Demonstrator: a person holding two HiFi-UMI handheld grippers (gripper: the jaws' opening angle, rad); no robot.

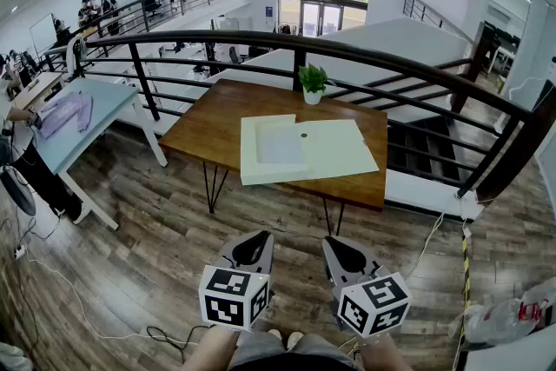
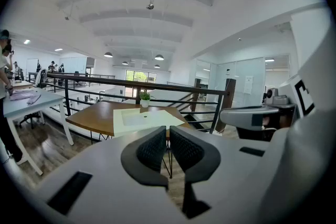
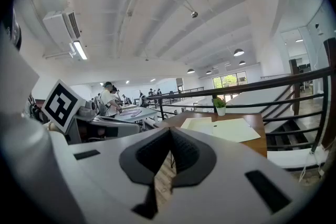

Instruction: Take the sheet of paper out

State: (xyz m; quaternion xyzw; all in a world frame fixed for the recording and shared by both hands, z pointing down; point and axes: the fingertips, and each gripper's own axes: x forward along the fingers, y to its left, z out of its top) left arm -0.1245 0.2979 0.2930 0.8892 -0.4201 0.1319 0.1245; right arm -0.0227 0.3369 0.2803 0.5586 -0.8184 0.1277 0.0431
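Note:
A pale cream folder (image 1: 339, 152) lies open on a brown wooden table (image 1: 208, 130) some way ahead of me. A whiter sheet of paper (image 1: 280, 143) rests on its left half, and a small dark dot marks the middle. My left gripper (image 1: 258, 237) and right gripper (image 1: 333, 244) hang side by side low in front of my body, well short of the table. Both are shut with nothing between the pads. The left gripper view shows its jaws (image 2: 168, 131) pointing at the folder (image 2: 157, 119). The right gripper view has the jaws (image 3: 169, 134) with the folder (image 3: 231, 128) off to the right.
A small potted plant (image 1: 313, 82) stands at the table's far edge, in front of a black railing (image 1: 391, 65). A white table (image 1: 78, 126) with a purple cloth is at the left, a person beside it. Cables (image 1: 104, 317) trail over the wooden floor. Stairs (image 1: 426, 152) drop at the right.

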